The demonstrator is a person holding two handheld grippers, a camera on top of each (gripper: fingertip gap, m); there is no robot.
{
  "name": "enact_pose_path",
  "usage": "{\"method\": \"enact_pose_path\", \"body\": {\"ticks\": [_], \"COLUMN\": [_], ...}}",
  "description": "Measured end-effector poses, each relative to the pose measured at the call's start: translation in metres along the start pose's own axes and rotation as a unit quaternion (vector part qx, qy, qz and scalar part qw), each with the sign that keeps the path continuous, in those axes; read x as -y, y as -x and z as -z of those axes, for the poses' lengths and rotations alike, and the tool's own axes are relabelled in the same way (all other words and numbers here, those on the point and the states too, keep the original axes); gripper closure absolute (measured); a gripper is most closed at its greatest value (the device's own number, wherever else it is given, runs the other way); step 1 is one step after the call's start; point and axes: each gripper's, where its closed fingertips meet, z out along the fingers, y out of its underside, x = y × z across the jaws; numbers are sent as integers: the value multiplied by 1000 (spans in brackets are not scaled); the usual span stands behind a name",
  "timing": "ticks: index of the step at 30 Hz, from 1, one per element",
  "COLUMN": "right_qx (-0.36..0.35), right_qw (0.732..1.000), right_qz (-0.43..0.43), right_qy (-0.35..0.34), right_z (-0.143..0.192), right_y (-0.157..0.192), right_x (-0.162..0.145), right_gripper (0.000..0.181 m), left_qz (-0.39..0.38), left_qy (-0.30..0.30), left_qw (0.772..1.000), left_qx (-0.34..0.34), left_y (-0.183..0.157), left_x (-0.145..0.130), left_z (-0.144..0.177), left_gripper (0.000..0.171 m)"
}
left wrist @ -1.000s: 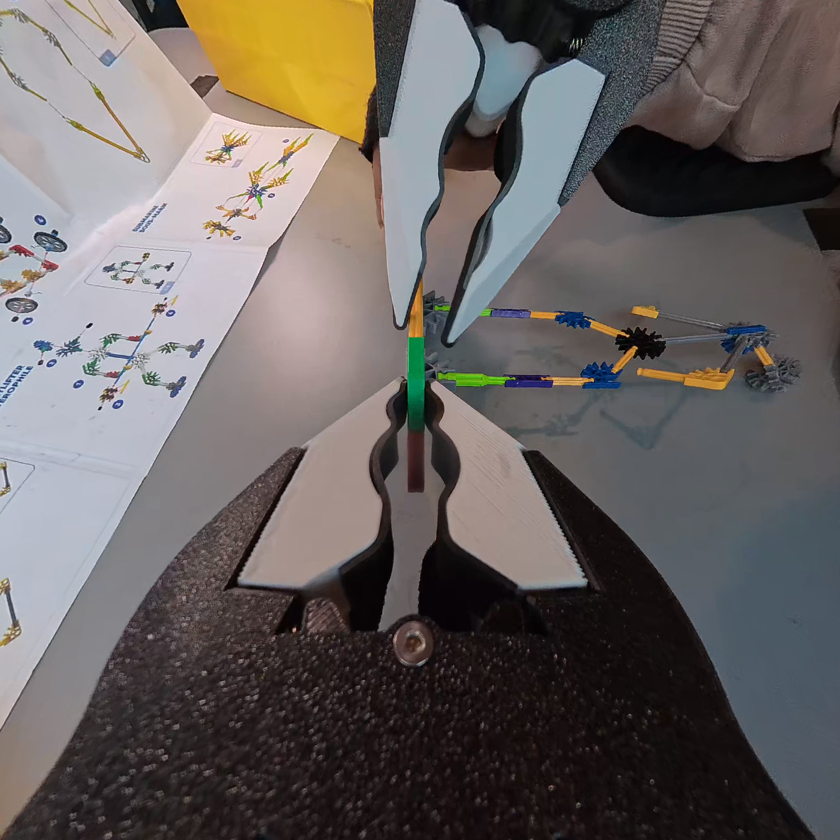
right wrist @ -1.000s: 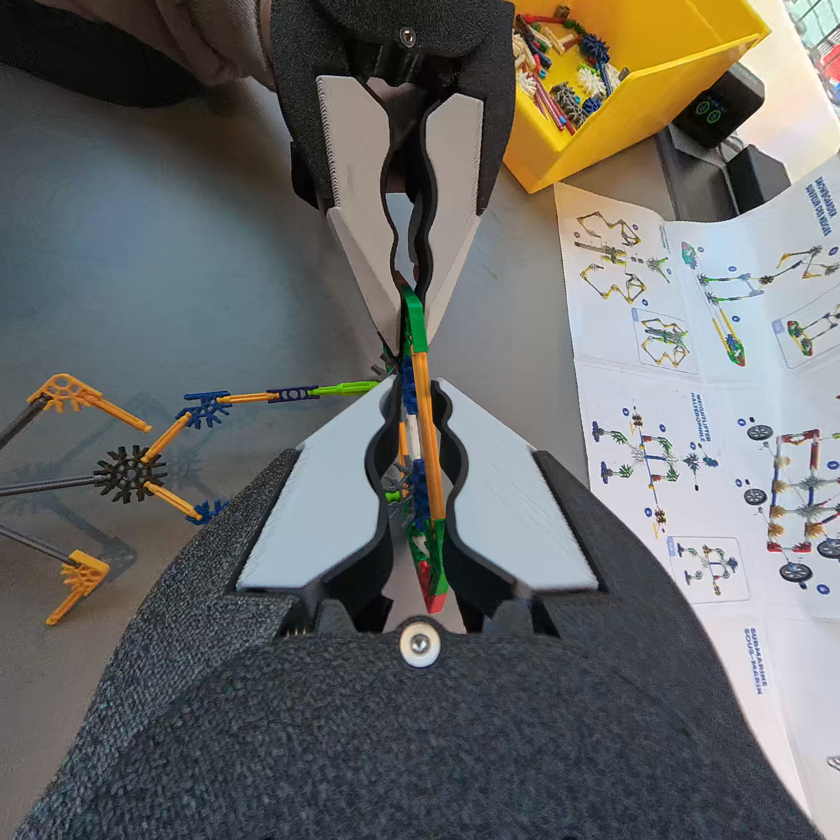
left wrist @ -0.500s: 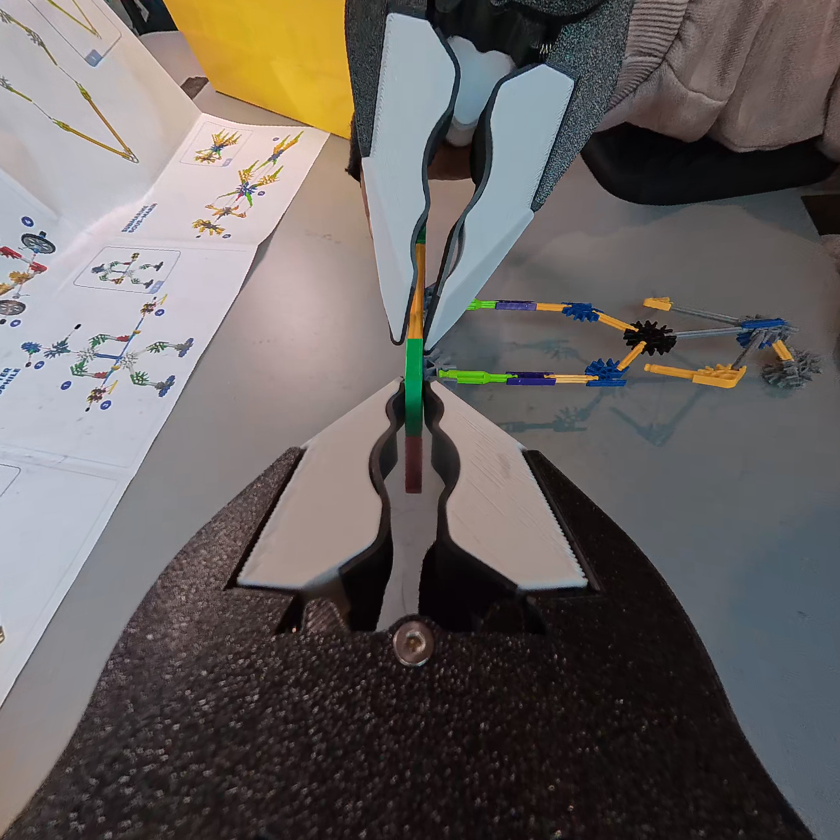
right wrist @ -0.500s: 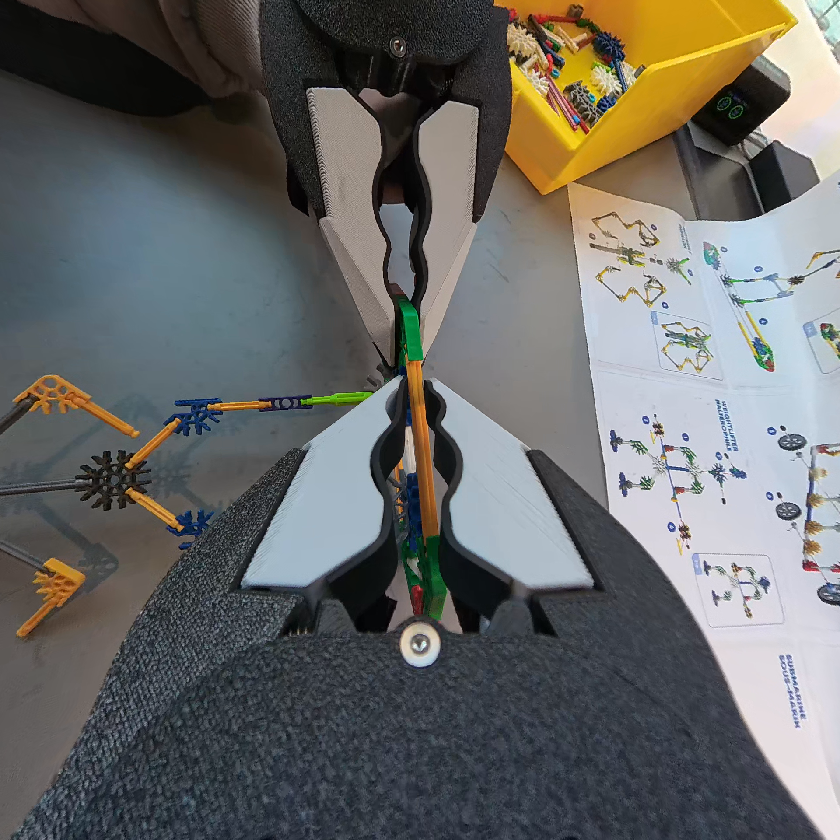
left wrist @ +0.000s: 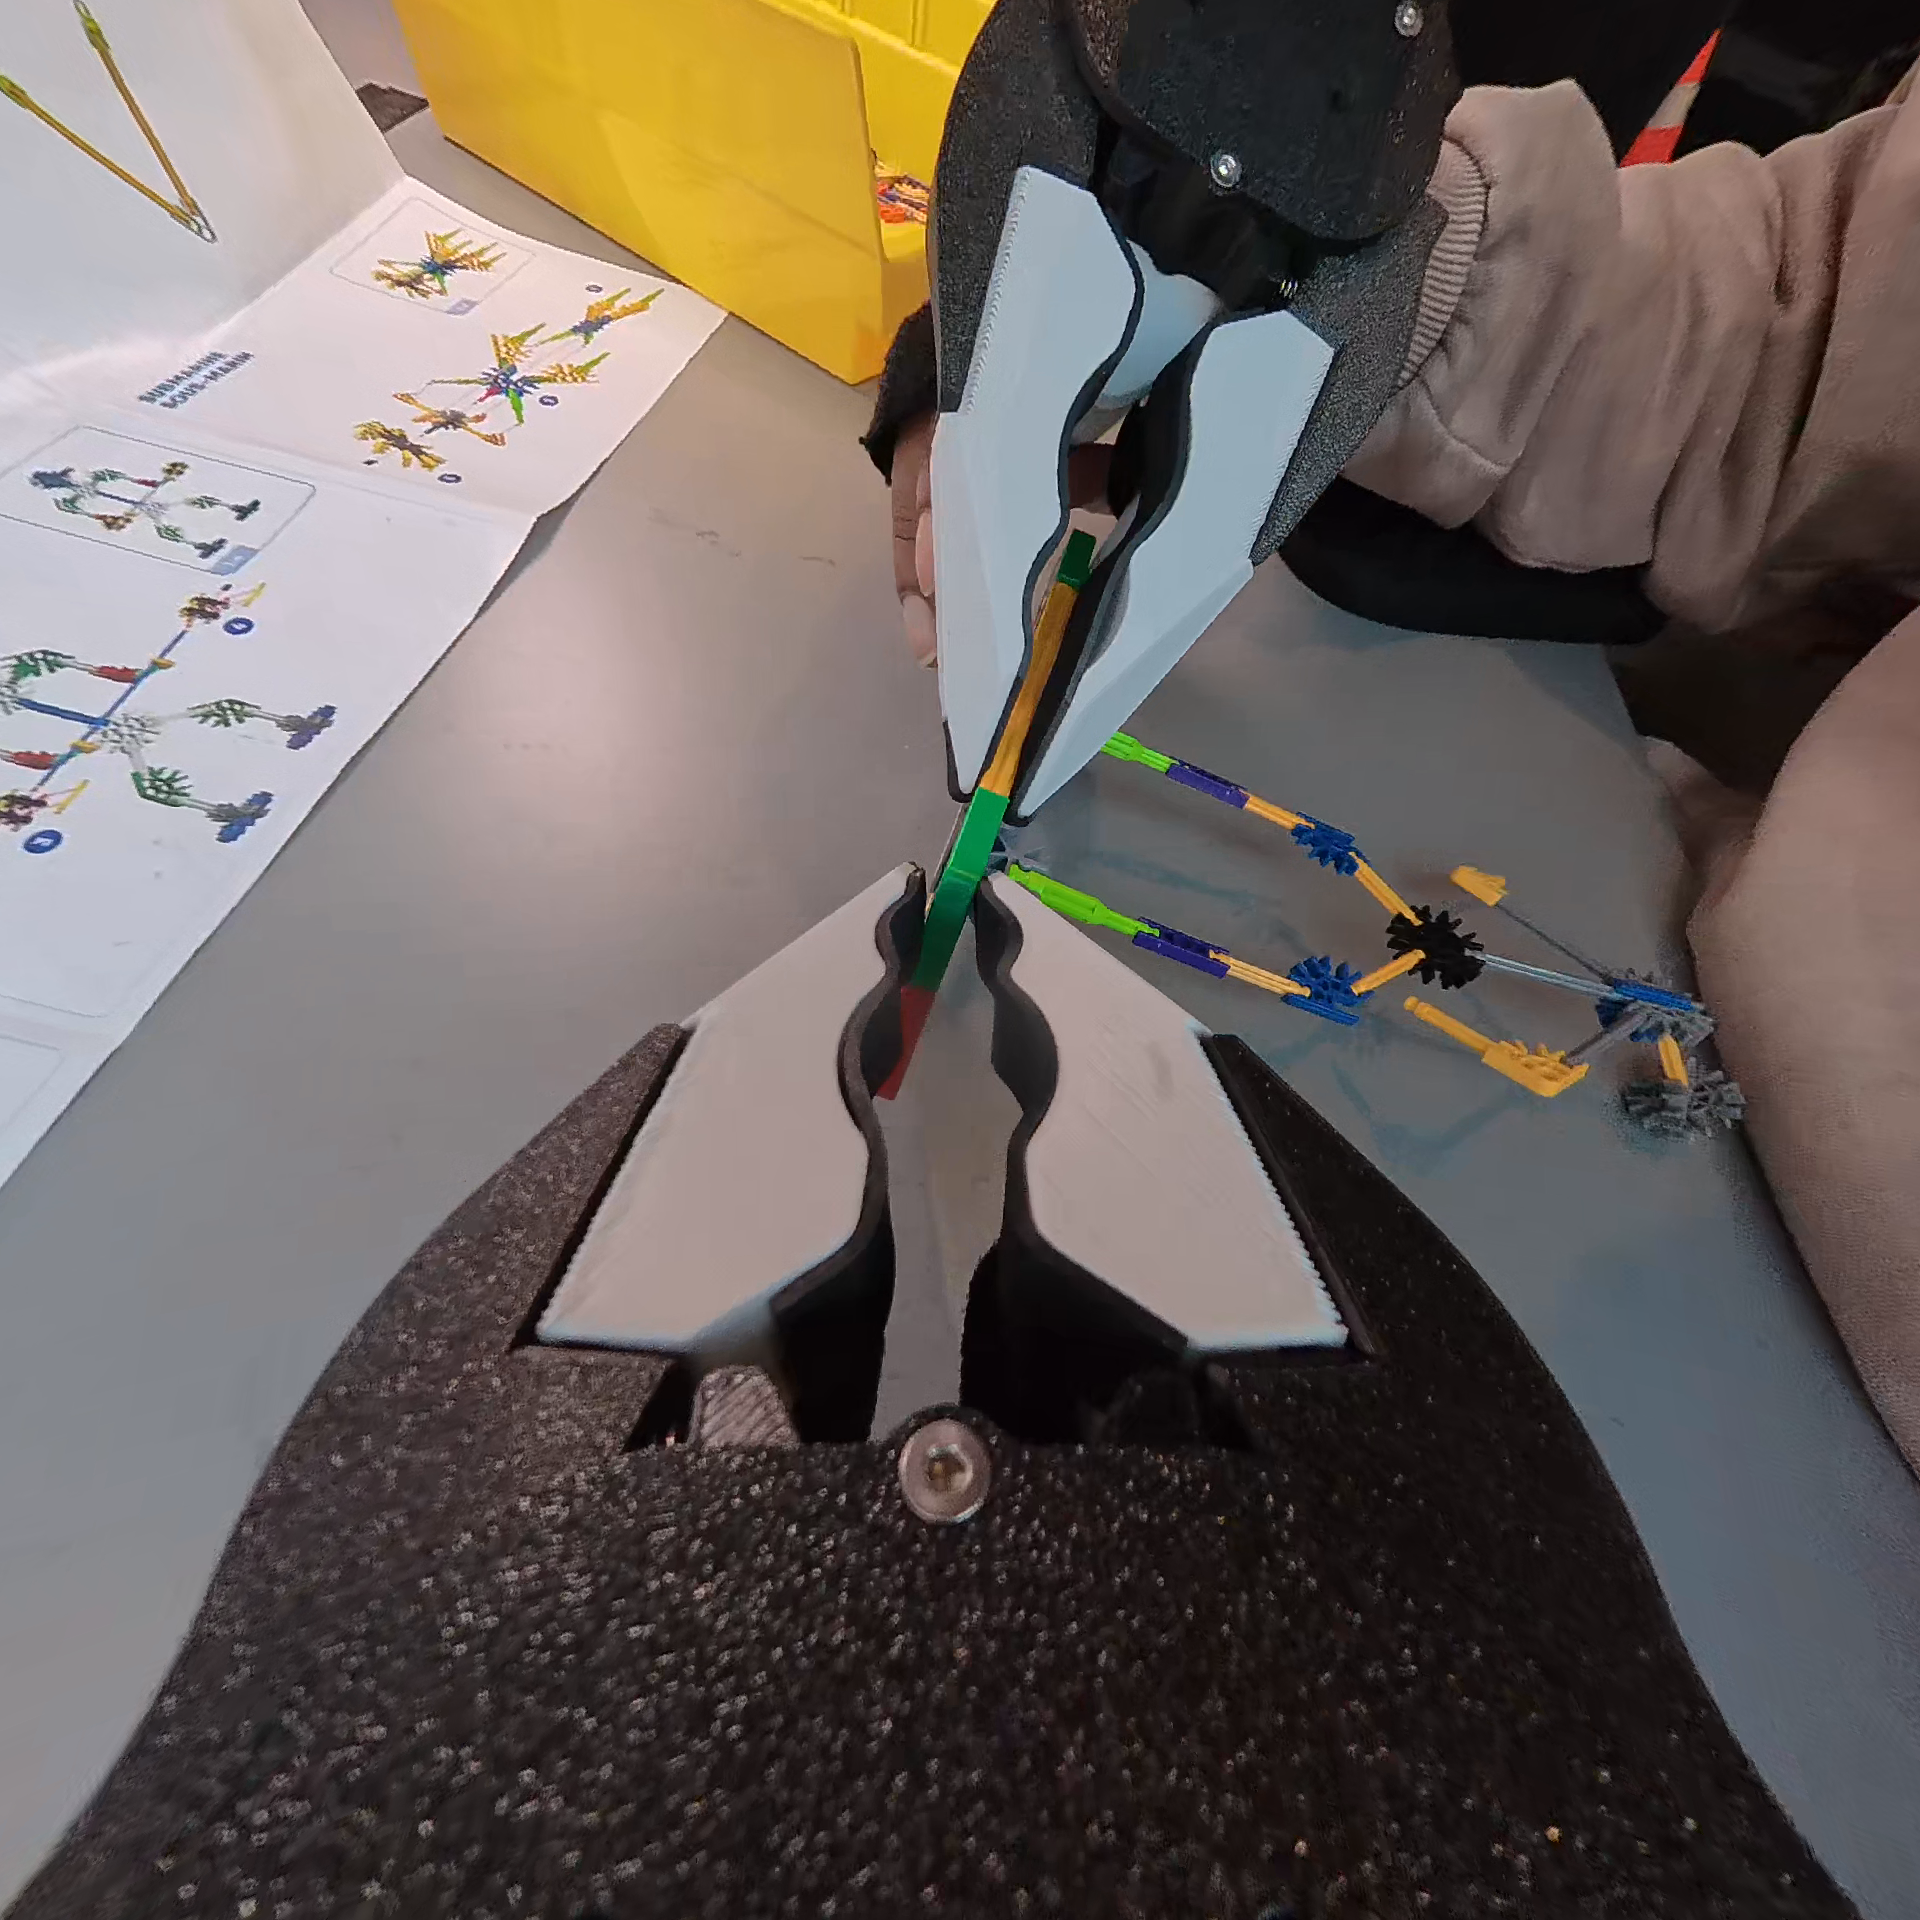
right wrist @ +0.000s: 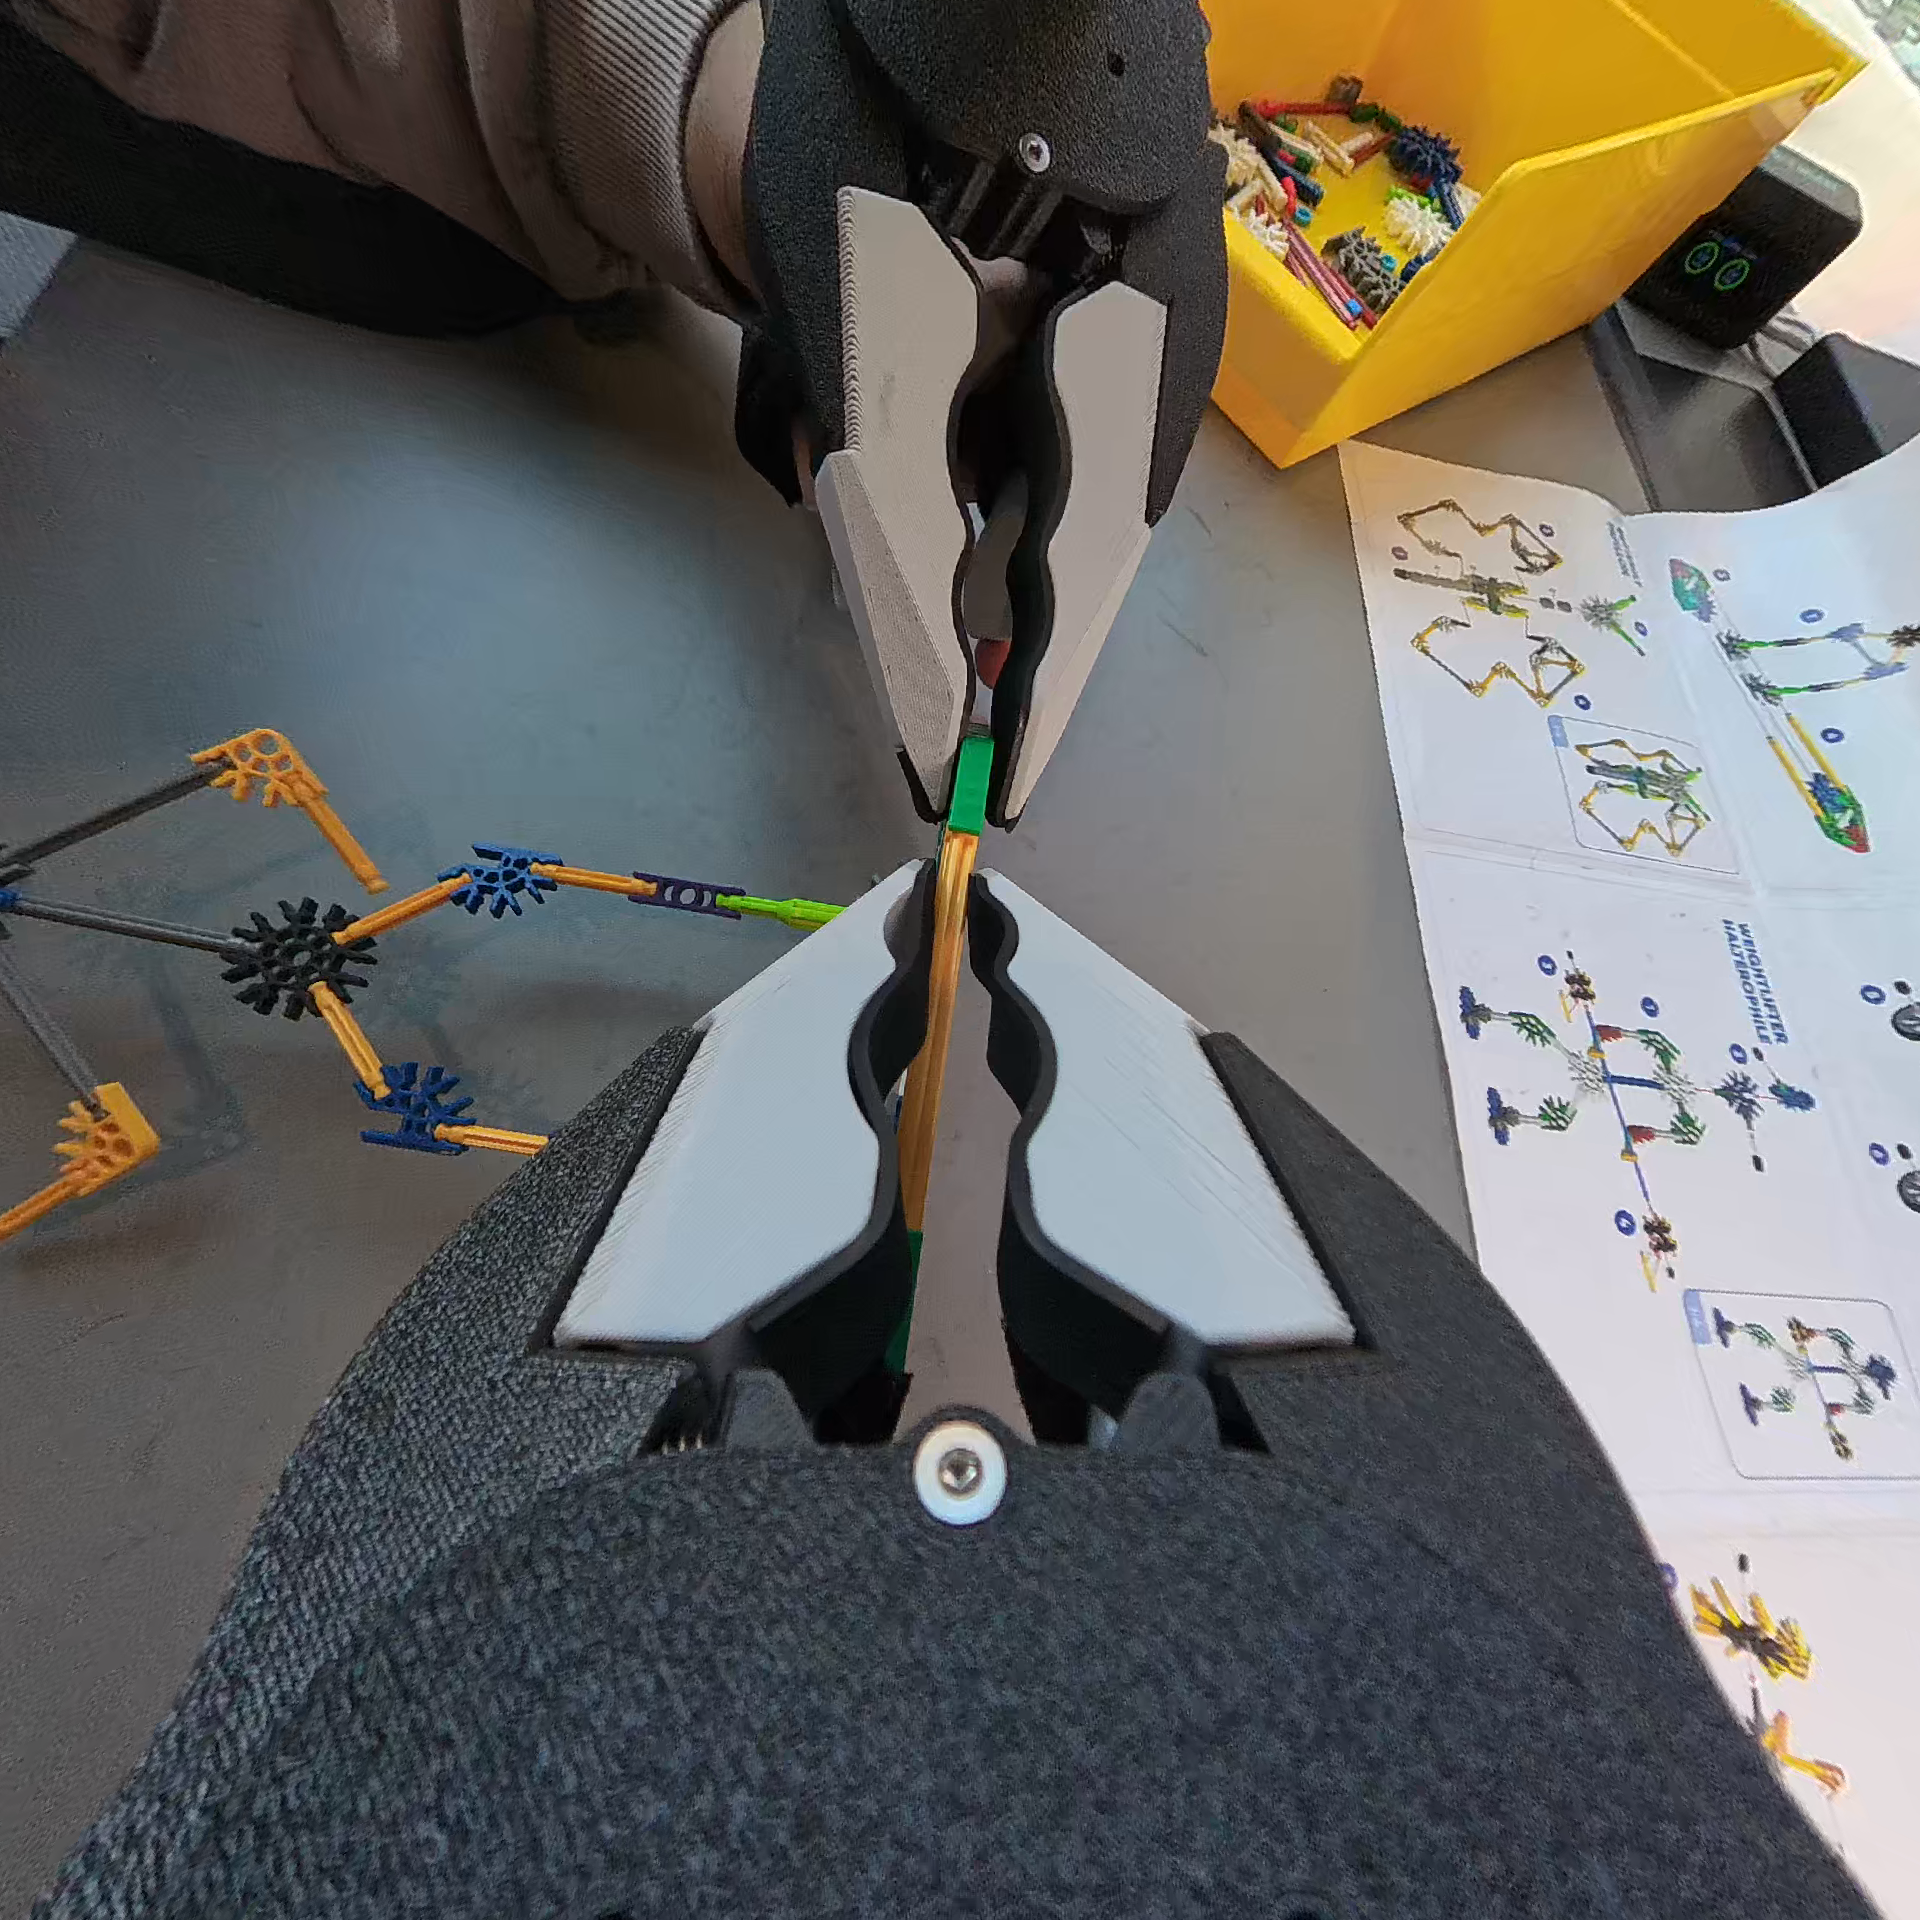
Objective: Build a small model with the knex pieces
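Note:
My left gripper (left wrist: 951, 883) is shut on a green connector (left wrist: 961, 883) with a red part (left wrist: 904, 1039) behind it. A yellow rod (left wrist: 1029, 686) runs from the connector into my right gripper (left wrist: 987, 800), which is shut on it. In the right wrist view my right gripper (right wrist: 951, 873) grips the yellow rod (right wrist: 935, 1039), and the left gripper (right wrist: 961, 816) faces it tip to tip on the green connector (right wrist: 971, 784). The held piece is tilted, above the grey table (left wrist: 623, 831).
A rod-and-connector assembly with a black star connector (left wrist: 1434, 943) lies on the table just behind the tips; it also shows in the right wrist view (right wrist: 298, 958). A yellow parts bin (right wrist: 1507, 208), a folded instruction sheet (left wrist: 260, 468) and a sleeved arm (left wrist: 1662, 364) surround the spot. The grippers are tip to tip, or close to it.
The right gripper has closed over more of the yellow rod. The held piece and both grippers have tilted, and the pair has shifted relative to the assembly on the table.

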Motion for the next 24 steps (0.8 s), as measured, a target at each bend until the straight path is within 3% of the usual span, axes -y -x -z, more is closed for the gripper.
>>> {"method": "enact_pose_path", "body": {"ticks": [9, 11, 13, 14, 16, 22, 24], "right_qx": [2, 74, 15, -9, 1, 11, 7], "right_qw": [999, 995, 992, 993, 996, 998, 998], "right_qz": [36, 62, 125, 121, 86, 54, 55], "right_qy": [15, -11, 29, 18, 0, -14, -10], "right_z": [1, -10, -14, -6, 6, 1, 0], "right_y": [9, 48, 39, 28, 20, 21, 19], "right_x": [-4, 11, 10, 14, 17, 8, 8], "right_gripper": [178, 179, 178, 178, 177, 176, 168], "left_qz": [38, 73, 30, 13, 25, 27, 22], "left_qy": [11, 4, 25, 23, -4, 3, 15], "left_qw": [999, 997, 999, 1000, 1000, 999, 1000], "left_qx": [-9, 13, 17, 14, 6, -21, -17], "left_y": [0, 17, 14, 9, 4, -3, -1], "left_x": [-4, -2, -4, -2, 8, 1, -5], "left_z": [-5, -2, 3, 8, 11, 5, 4], "left_gripper": [165, 164, 163, 164, 166, 164, 164]}}
